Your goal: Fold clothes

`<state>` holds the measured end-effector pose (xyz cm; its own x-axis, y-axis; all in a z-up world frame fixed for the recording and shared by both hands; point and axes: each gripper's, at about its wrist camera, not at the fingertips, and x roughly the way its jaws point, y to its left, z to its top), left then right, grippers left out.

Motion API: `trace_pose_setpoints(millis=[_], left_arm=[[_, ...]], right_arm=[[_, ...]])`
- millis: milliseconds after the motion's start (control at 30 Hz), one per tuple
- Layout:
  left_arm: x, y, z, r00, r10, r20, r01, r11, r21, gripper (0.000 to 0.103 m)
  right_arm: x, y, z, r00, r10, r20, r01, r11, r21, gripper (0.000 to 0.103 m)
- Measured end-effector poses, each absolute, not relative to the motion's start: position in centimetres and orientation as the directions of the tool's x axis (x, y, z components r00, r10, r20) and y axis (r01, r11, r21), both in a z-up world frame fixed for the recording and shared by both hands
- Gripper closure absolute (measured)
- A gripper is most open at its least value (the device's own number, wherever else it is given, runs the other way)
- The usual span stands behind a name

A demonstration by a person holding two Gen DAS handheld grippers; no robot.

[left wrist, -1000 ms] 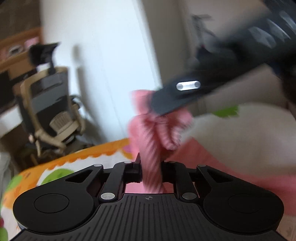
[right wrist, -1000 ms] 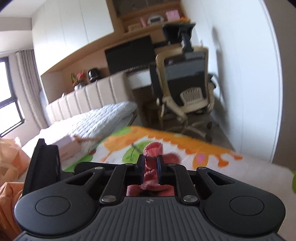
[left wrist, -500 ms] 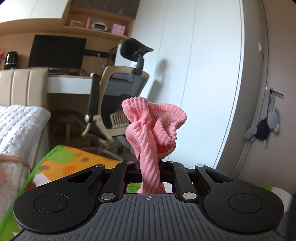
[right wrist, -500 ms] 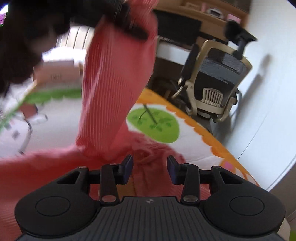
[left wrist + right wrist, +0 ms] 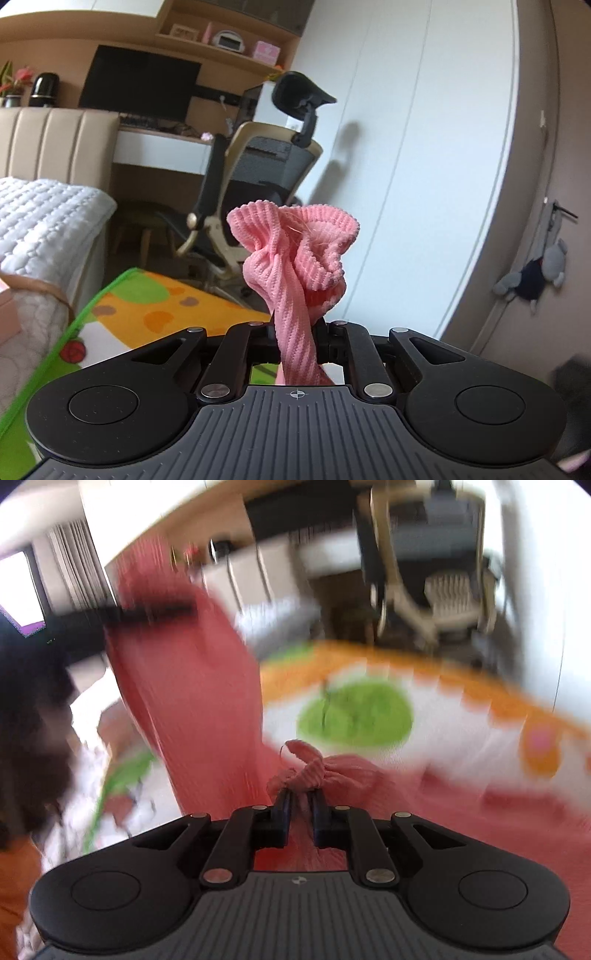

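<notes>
Behind both grippers is a bedroom with an office chair [image 5: 258,177] and a colourful play mat [image 5: 369,709]. The left gripper [image 5: 295,328] is clamped on a bunched end of the pink ribbed garment [image 5: 295,266], raised high. The right gripper [image 5: 300,805] pinches another bunched part low, near the mat. The garment hangs between them, not yet folded flat; no neat fold shows, so laying out and folding remain.
</notes>
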<state>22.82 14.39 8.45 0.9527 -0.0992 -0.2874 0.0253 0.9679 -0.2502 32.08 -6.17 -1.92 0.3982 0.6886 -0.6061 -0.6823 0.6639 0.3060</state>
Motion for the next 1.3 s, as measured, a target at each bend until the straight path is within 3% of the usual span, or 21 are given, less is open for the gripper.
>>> trace_pose_setpoints(millis=[100,167,267,367,400,500,633,700,1000,1033,1067,1133,1300], left_arm=[[22.9,13.6,9.0,0.945,-0.125,-0.303,0.048,0.967,-0.251,0.09],[23.1,12.7,9.5,0.942,-0.137,-0.307,0.062,0.968,-0.244,0.09],[23.5,10.2,9.4,0.923,-0.206,-0.326,0.128,0.961,-0.244,0.088],[24.1,7.1,8.4,0.88,-0.312,-0.359,0.224,0.938,-0.265,0.084],[24.3,6.1,8.1,0.862,-0.346,-0.369,0.256,0.927,-0.273,0.075],[24.9,3.0,7.1,0.802,-0.446,-0.397,0.346,0.889,-0.299,0.029],[25.3,0.3,6.1,0.735,-0.524,-0.43,0.415,0.849,-0.326,0.015],[25.3,0.5,6.1,0.734,-0.519,-0.437,0.407,0.852,-0.328,0.009],[26.0,7.1,6.9,0.833,-0.358,-0.421,0.209,0.909,-0.359,0.007],[26.2,7.5,6.6,0.831,-0.353,-0.429,0.198,0.91,-0.365,0.007],[26.3,7.7,6.3,0.827,-0.352,-0.437,0.195,0.91,-0.365,0.007],[26.4,7.8,5.8,0.816,-0.363,-0.449,0.206,0.909,-0.361,0.006],[26.6,7.3,4.3,0.761,-0.471,-0.446,0.304,0.866,-0.397,0.004]], right_arm=[[31.5,-5.5,-3.4,0.393,0.68,-0.618,-0.687,0.665,0.295,0.084],[30.8,-6.9,-1.7,0.391,0.709,-0.586,-0.691,0.647,0.322,0.074],[29.4,-11.5,2.0,0.5,0.698,-0.512,-0.676,0.685,0.272,0.058],[28.7,-17.1,4.9,0.65,0.614,-0.448,-0.6,0.776,0.193,0.051],[28.7,-19.0,5.3,0.691,0.572,-0.442,-0.554,0.812,0.185,0.051],[28.7,-24.0,5.9,0.774,0.466,-0.43,-0.426,0.884,0.191,0.051],[29.3,-26.8,5.2,0.778,0.446,-0.443,-0.356,0.894,0.274,0.043],[29.7,-26.4,4.3,0.758,0.466,-0.456,-0.365,0.883,0.296,0.043],[33.6,-20.2,-0.9,0.675,0.507,-0.535,-0.39,0.862,0.325,0.044],[34.2,-19.6,-1.4,0.66,0.509,-0.553,-0.39,0.861,0.327,0.051],[34.6,-19.1,-1.9,0.64,0.513,-0.572,-0.392,0.858,0.332,0.072],[34.5,-18.8,-1.9,0.627,0.518,-0.582,-0.395,0.855,0.335,0.085],[31.5,-21.9,1.9,0.715,0.512,-0.476,-0.387,0.857,0.341,0.087]])
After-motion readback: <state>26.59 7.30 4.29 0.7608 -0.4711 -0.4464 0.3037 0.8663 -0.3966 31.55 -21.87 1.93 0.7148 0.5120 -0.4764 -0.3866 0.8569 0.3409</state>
